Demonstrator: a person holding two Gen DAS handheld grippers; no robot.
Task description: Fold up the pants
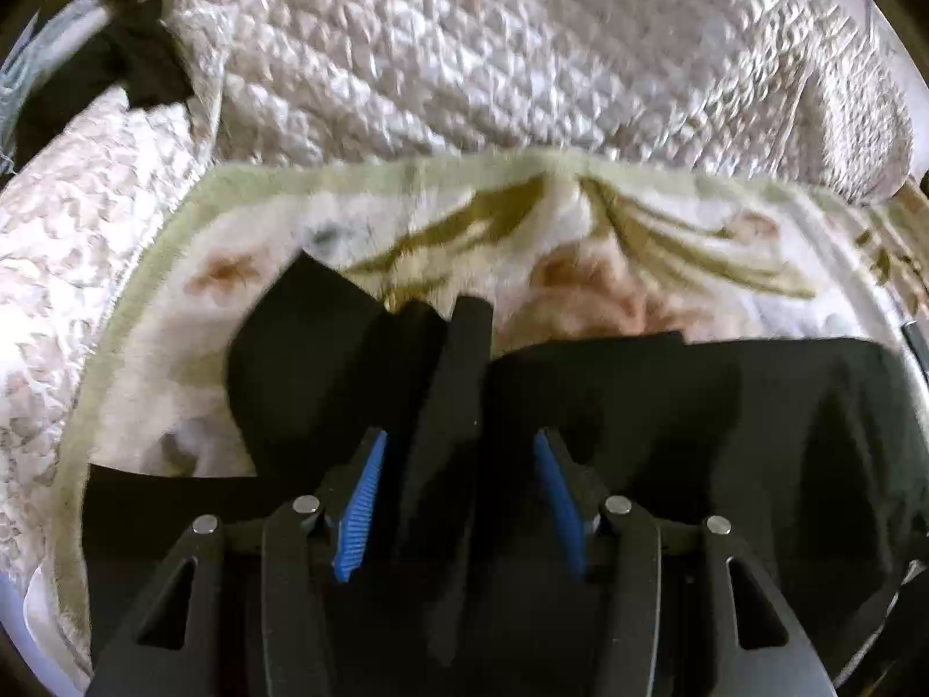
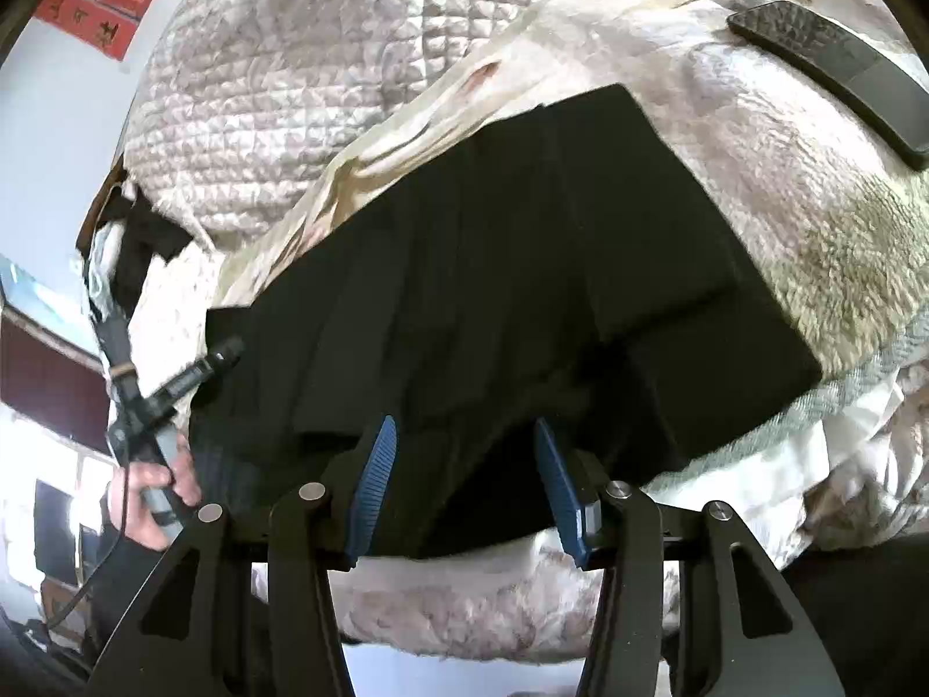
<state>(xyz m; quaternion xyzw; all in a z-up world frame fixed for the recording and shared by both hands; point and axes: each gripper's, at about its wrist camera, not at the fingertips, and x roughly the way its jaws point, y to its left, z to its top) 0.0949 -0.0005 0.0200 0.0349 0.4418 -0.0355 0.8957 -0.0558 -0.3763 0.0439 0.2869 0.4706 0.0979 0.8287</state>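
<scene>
Black pants [image 2: 522, 267] lie folded into a thick rectangle on the floral blanket [image 2: 801, 221] near the bed's front edge. Your left hand-held gripper [image 1: 458, 499] and right hand-held gripper [image 2: 464, 482] both stand released, gripping nothing. Fold looks nearly done; a loose flap remains at the left end.

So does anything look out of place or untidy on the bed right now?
Yes. A corner of the black pants sticks out crookedly at the left instead of lying flush with the fold, and a phone lies on the blanket beside them.

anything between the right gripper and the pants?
Nothing visible. The right gripper is open right over the near edge of the black pants, with only cloth between its jaws. The dark phone lies apart, on the blanket beyond the pants.
</scene>
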